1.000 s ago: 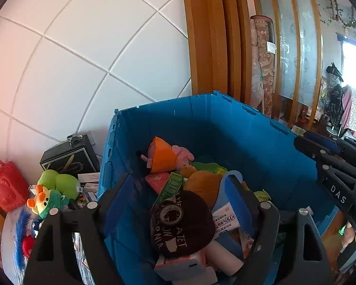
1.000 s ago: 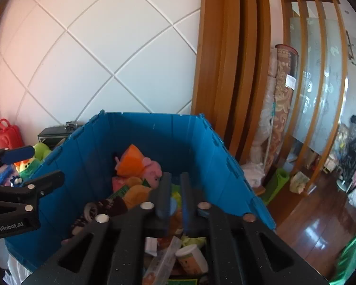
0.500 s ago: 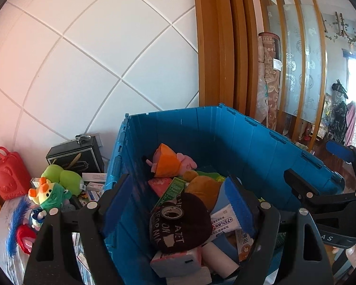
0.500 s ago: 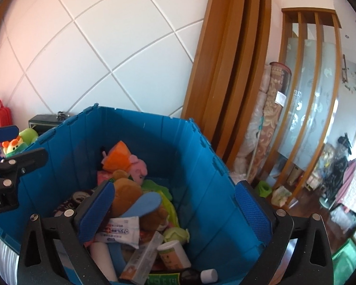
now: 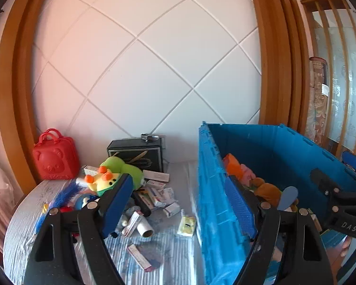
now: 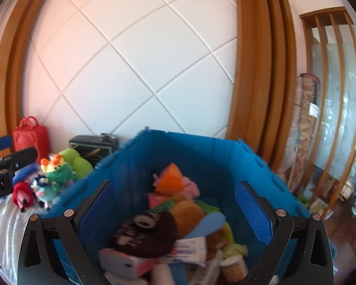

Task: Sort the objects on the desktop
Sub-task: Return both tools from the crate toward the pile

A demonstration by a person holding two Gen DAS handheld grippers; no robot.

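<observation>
Desktop clutter (small boxes, tubes, plush duck) heaped on table ahead-left of left gripper; blue crate ahead-right, part filled. Left gripper wide open, empty, straddling crate's near wall. Right gripper above crate contents, jaws just opened fully, nothing between them. Risks: left finger may clip crate wall when swinging toward pile; small boxes lie packed together, so wide jaws likely catch two or knock neighbours off table; blur suggests fast motion, poor aim.

1. White wall panel with diagonal grooves, framed by brown wood trim.
2. Right of trim: wooden slat screen with frosted glass, rolled patterned rug leaning beside it.
3. Glossy wood floor below screen, daylit.
</observation>
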